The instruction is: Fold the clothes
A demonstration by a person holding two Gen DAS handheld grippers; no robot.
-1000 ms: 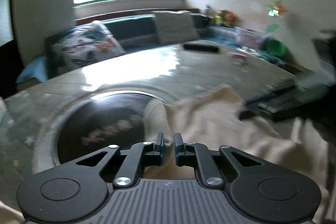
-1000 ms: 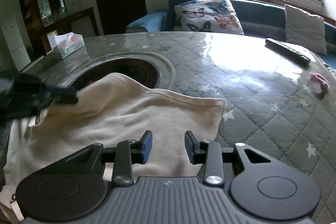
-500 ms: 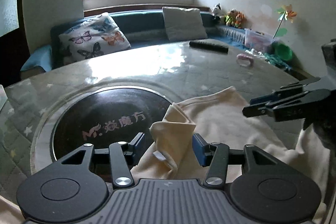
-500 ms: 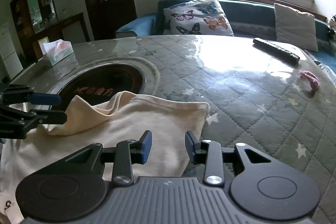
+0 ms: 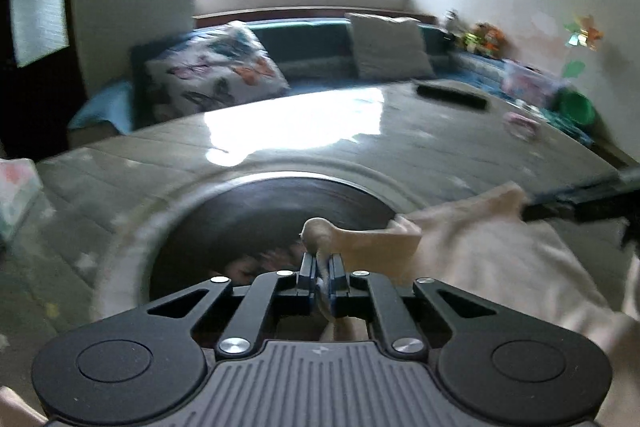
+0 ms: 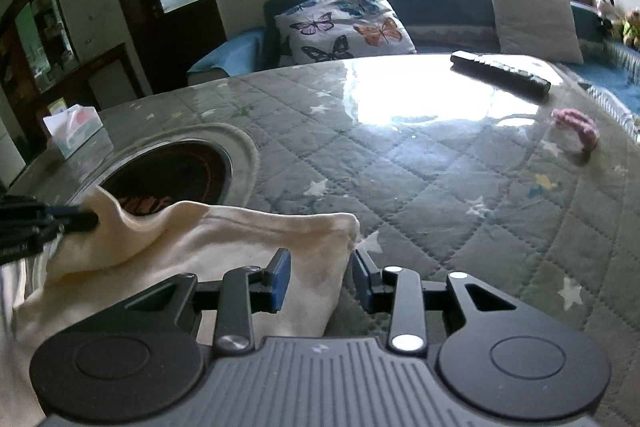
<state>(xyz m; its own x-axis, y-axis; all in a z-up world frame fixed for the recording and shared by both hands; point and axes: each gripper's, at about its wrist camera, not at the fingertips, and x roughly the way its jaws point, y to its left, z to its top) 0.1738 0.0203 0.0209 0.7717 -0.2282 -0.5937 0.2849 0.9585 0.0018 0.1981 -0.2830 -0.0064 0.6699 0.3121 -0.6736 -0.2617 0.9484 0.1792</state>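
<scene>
A cream garment [image 6: 168,251] lies on the quilted table and also shows in the left wrist view [image 5: 480,251]. My left gripper [image 5: 322,267] is shut on one corner of the garment and holds it raised over the dark round hob. It appears at the left edge of the right wrist view [image 6: 76,219]. My right gripper [image 6: 320,271] is open, and the garment's other corner [image 6: 344,227] stands between its fingers. It shows blurred at the right of the left wrist view [image 5: 568,203].
A dark round hob [image 6: 176,171] is set into the table [image 6: 440,187]. A remote control [image 6: 500,75], a pink item [image 6: 576,127] and a tissue box [image 6: 74,131] lie on the table. A sofa with cushions [image 6: 344,23] stands behind.
My left gripper has shut on the garment corner and lifted it. My right gripper has moved forward so the other corner sits between its open fingers.
</scene>
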